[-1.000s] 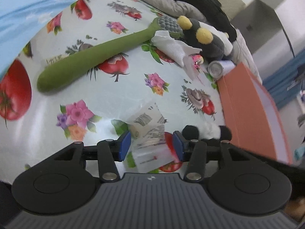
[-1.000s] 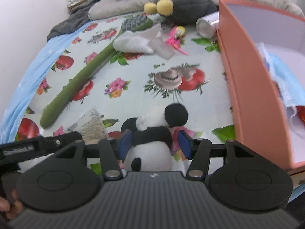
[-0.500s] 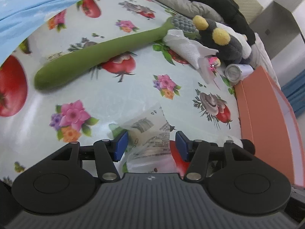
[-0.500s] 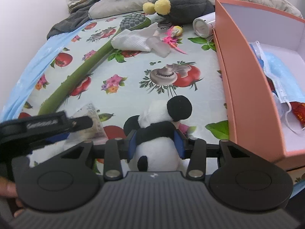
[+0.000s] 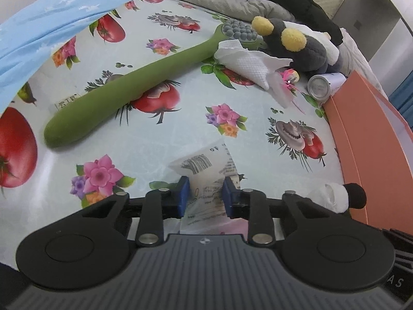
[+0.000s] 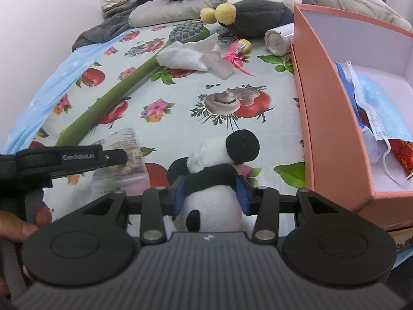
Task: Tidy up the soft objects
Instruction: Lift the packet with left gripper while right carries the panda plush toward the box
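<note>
- The clear printed packet (image 5: 206,178) lies on the fruit-and-flower tablecloth (image 5: 160,139), near the front edge, and it now sits between the blue pads of the left gripper (image 5: 205,196). A second ago those jaws stood wide on either side of it; now they are closing, and the pads look to be pressing its sides, the film bulging up between them.
- The packet's top edge stands up off the cloth, where it lay flatter before. I judge the pinch is taking hold but not yet proven.
- The panda plush (image 6: 214,178) sits just beside the packet, close to the near corner of the orange box (image 6: 333,139). The right gripper (image 6: 210,192) is clenched on the panda's black middle, with the pads denting the fur. A second ago the pads flanked the toy with a gap on each side; they have since come in and held steady.
- So both hands have gone from straddling to gripping, one soft thing each. The step in hand looks like the pick-up, with lifting next.
- The orange box stands open to the right, with a blue face mask (image 6: 379,108) and a red wrapper (image 6: 402,152) already inside. It is the likely place for both.
- Farther back, untouched and unmoved, lie the long green plush brush (image 5: 129,93), a white tissue (image 5: 247,62), the grey plush with yellow ears (image 5: 302,46) and a white can (image 5: 322,85).
- Risk: the slick film may slip from the pinch on lifting.
</note>
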